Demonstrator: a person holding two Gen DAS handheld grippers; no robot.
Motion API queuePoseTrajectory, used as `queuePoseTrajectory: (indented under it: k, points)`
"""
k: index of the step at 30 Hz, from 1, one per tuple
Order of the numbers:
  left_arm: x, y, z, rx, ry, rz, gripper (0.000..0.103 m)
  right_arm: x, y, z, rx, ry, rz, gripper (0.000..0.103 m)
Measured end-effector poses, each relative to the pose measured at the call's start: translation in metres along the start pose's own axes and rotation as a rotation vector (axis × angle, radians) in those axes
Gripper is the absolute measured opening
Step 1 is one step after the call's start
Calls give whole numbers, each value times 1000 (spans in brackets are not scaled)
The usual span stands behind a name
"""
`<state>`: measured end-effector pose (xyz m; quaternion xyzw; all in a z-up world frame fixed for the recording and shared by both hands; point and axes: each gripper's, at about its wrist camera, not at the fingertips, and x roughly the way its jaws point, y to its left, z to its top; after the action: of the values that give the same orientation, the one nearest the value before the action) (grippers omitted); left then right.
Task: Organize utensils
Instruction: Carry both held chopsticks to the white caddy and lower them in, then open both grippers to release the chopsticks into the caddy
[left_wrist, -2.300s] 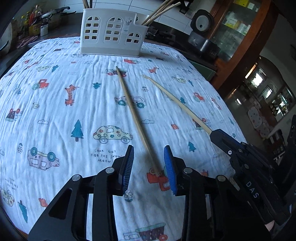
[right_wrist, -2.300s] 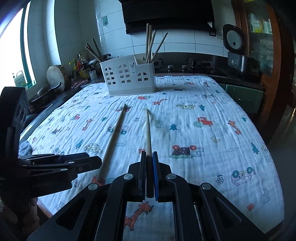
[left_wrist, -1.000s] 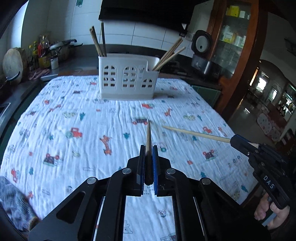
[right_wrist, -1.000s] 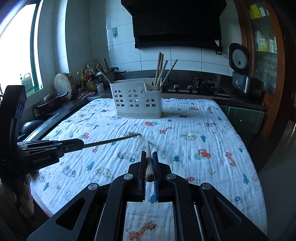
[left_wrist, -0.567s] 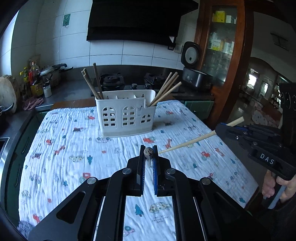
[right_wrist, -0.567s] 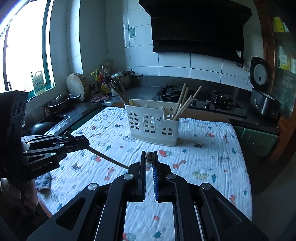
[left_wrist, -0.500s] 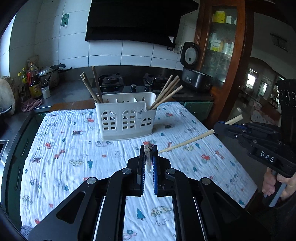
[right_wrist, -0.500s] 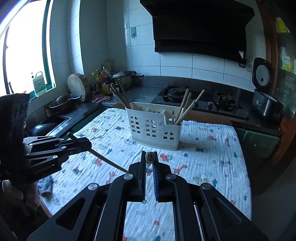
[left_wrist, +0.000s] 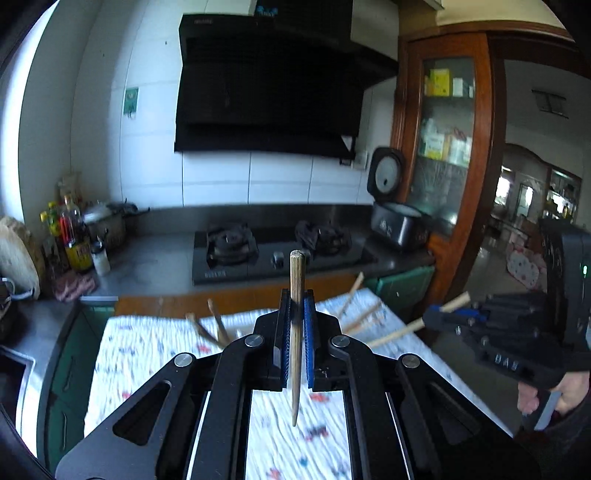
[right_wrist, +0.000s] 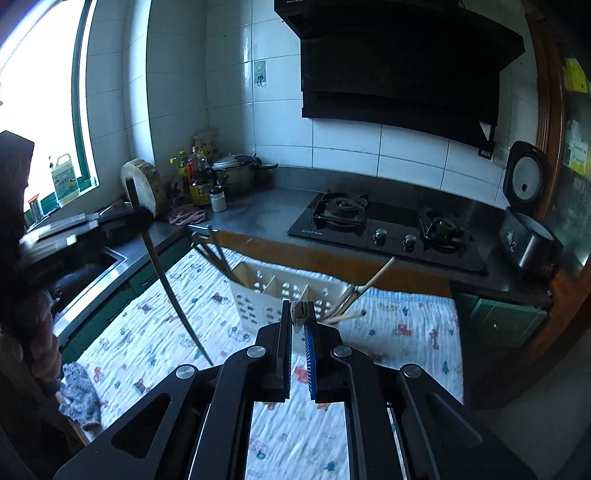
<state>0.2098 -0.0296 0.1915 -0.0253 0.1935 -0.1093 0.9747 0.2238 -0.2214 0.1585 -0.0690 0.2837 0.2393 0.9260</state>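
Observation:
My left gripper (left_wrist: 296, 325) is shut on a wooden chopstick (left_wrist: 296, 295) that stands nearly upright, its thin tip down over the cloth. My right gripper (right_wrist: 298, 325) is shut on a second chopstick (right_wrist: 297, 309), seen end-on. In the left wrist view the right gripper (left_wrist: 441, 314) holds its chopstick (left_wrist: 399, 334) slanting down. In the right wrist view the left gripper (right_wrist: 122, 216) holds its chopstick (right_wrist: 173, 295) hanging down left of the white utensil holder (right_wrist: 280, 299), which holds several chopsticks.
A printed white cloth (right_wrist: 399, 332) covers the table. A gas hob (right_wrist: 384, 229) and a rice cooker (right_wrist: 524, 236) stand on the counter behind. Bottles and a pot (right_wrist: 207, 181) are at the back left. A grey rag (right_wrist: 79, 391) lies at the table's left edge.
Both grippers have lifted their chopsticks high off the cloth and tilted up. The left chopstick has swung from lying forward to nearly vertical. The holder is now low in both views.

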Motion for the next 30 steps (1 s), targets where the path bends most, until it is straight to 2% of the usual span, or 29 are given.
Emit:
queuePoseTrajectory:
  k: [6, 12, 20, 30]
  points:
    - [19, 11, 40, -10, -105, 86, 6, 10, -10, 28, -4, -8, -36, 7]
    - [53, 31, 50, -56, -118, 126, 6, 31, -15, 37, -16, 20, -48, 7]
    - [92, 57, 34, -126, -96, 127, 6, 59, -19, 33, -29, 66, -48, 7]
    - [123, 65, 8, -136, 12, 99, 6, 92, -17, 22, -44, 133, -39, 7]
